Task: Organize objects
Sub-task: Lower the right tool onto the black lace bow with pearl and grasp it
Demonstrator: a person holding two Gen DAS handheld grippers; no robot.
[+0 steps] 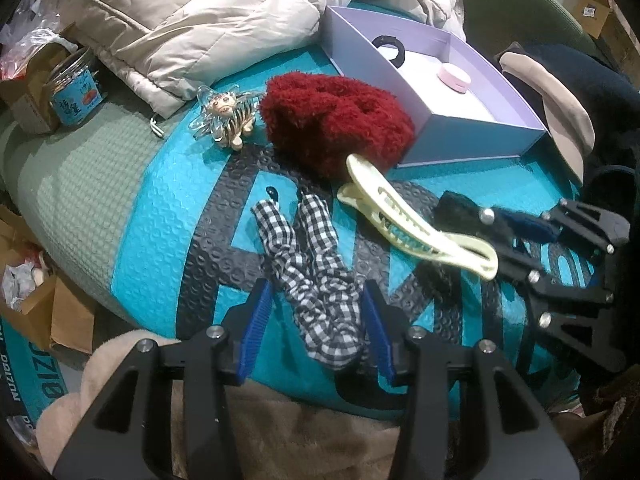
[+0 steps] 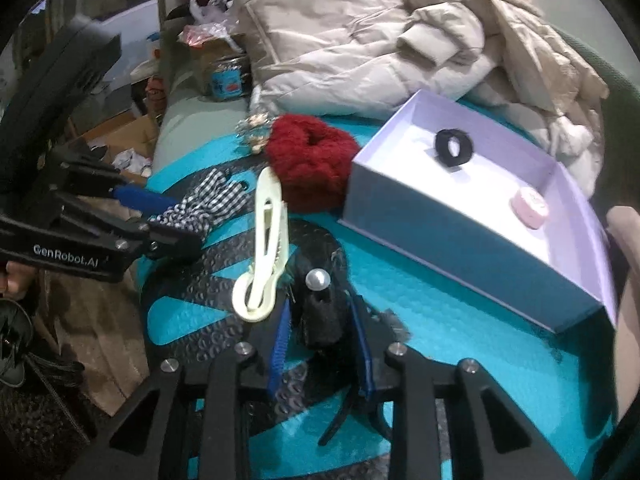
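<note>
Left gripper [image 1: 318, 320], lower centre of its frame: fingers straddle the gingham scrunchie [image 1: 316, 280], pads not visibly pressing, released. Right gripper [image 2: 322, 344], lower centre: fingers clenched on a black furry clip [image 2: 320, 316] beside the cream clip [image 2: 266, 248]. Box [image 2: 440, 240] at right holds a black band [image 2: 454, 148] and pink disc [image 2: 529, 207]; red scrunchie [image 2: 310, 160] touches its left wall

Lavender box [image 1: 472, 136] sits open on the teal mat, black hair ring [image 1: 390, 46] and pink round case [image 1: 454, 76] inside. Against its near wall, the fluffy red scrunchie [image 1: 336, 120]. Cream claw clip [image 1: 416, 228] lies flat just in front, checked scrunchie [image 1: 316, 264] further out, black furry hair tie [image 2: 320, 316] beside the clip.
</note>
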